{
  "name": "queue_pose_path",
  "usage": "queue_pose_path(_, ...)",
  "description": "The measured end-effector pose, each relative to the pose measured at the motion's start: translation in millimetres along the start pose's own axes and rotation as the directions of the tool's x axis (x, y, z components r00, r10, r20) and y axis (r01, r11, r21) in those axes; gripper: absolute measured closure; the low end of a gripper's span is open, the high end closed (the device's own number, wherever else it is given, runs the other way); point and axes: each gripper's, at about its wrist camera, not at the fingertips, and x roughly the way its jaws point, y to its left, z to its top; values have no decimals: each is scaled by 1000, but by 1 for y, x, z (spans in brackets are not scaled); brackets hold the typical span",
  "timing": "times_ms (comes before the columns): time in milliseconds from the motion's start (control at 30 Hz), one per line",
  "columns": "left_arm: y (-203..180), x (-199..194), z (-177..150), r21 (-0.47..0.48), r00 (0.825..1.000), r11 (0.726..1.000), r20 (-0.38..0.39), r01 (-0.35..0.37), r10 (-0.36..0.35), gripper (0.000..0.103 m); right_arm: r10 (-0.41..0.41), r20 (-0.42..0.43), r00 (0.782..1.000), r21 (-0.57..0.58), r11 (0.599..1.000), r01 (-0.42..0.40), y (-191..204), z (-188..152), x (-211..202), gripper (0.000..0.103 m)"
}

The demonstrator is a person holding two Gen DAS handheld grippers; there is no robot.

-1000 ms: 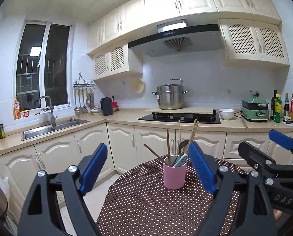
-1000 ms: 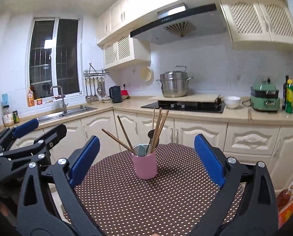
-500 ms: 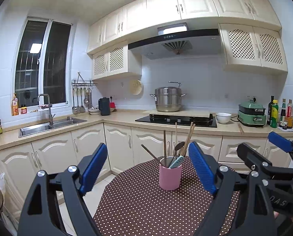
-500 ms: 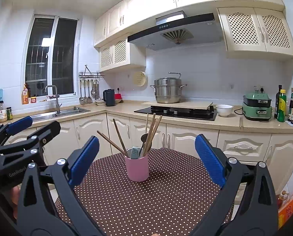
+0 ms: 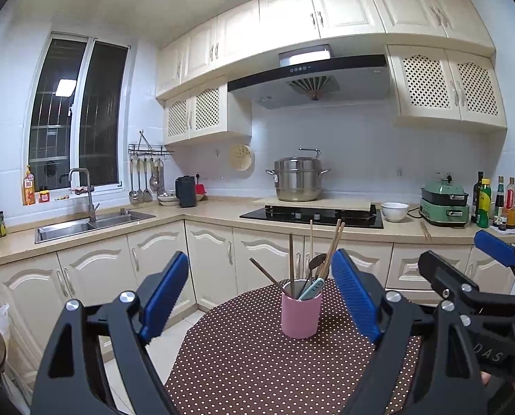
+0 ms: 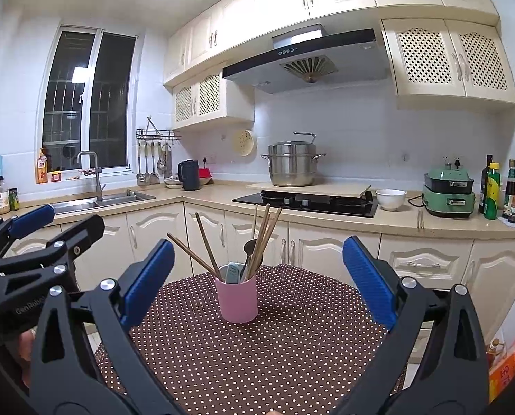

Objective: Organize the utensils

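A pink cup stands upright on the brown polka-dot table. It holds several wooden chopsticks, a dark spoon and a pale green-handled utensil. My left gripper is open and empty, held above the table short of the cup. My right gripper is open and empty, also short of the cup. Each gripper shows at the edge of the other's view: the right one and the left one.
Cream kitchen cabinets and a counter run behind the table, with a sink, a hob with a steel pot, a white bowl, a green cooker and bottles. Floor lies left of the table.
Both views have pulled back and lifted slightly from the cup, which now looks smaller and further off. Both grippers stay open and empty.
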Motion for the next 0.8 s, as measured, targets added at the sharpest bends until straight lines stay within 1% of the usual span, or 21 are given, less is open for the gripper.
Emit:
queue_pose_path(367, -1, 1, -2, 3, 1000, 1000, 1, -4, 4, 20, 5, -9, 1000, 8, 1000, -5, 0, -1, 3, 7)
queue_pose_path(800, -1, 0, -2, 10, 1000, 1000, 20, -8, 8, 20, 5, -5, 1000, 11, 1000, -5, 0, -1, 3, 7)
